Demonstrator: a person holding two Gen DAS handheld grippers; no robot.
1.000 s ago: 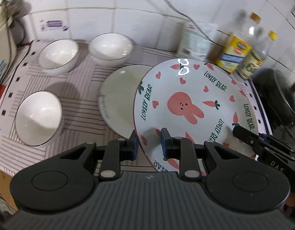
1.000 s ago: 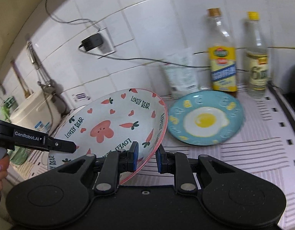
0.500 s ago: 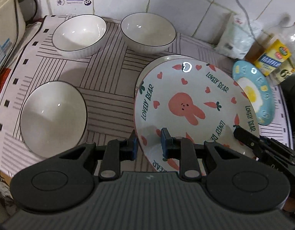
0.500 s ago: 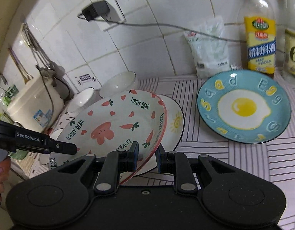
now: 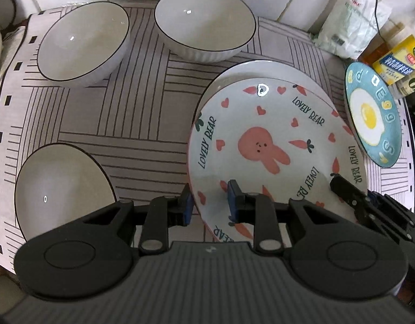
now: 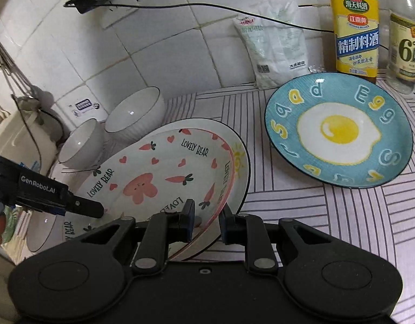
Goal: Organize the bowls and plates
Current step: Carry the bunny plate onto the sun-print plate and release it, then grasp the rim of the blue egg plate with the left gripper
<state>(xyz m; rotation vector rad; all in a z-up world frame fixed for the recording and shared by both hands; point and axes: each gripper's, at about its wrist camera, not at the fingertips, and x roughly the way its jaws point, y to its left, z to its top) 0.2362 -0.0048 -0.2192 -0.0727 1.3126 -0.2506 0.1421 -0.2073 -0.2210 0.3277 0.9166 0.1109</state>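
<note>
Two grippers clamp one glossy round rabbit plate (image 5: 275, 145) by opposite parts of its rim: the left gripper (image 5: 209, 205) has its blue-padded jaws drawn in on the near edge, one pad under and one on the glazed face, and the right gripper (image 6: 206, 220) pinches the pink-edged rim the same way, one finger above, one below. Beneath all of it lies a matte striped mat (image 5: 132, 113), its thin black lines running in blocks. Directly under the held plate, ahead of both tools, sits a white plate with a dark rim (image 6: 241, 167), a sun drawn on it; whether the two plates touch cannot be told. Right of the right gripper's fingers lies a ribbed blue egg plate (image 6: 339, 132), flat and apart from the pair. Ahead and left of the left gripper stand three deep white bowls with fine black rims and fluted sides: a near bowl (image 5: 59, 189), a far-left bowl (image 5: 83, 43) and a far bowl (image 5: 204, 24). Beyond the egg plate, against the glossy tiled wall, stand a yellow-labelled bottle (image 6: 356, 32) and a crinkled white pouch (image 6: 275, 43).
</note>
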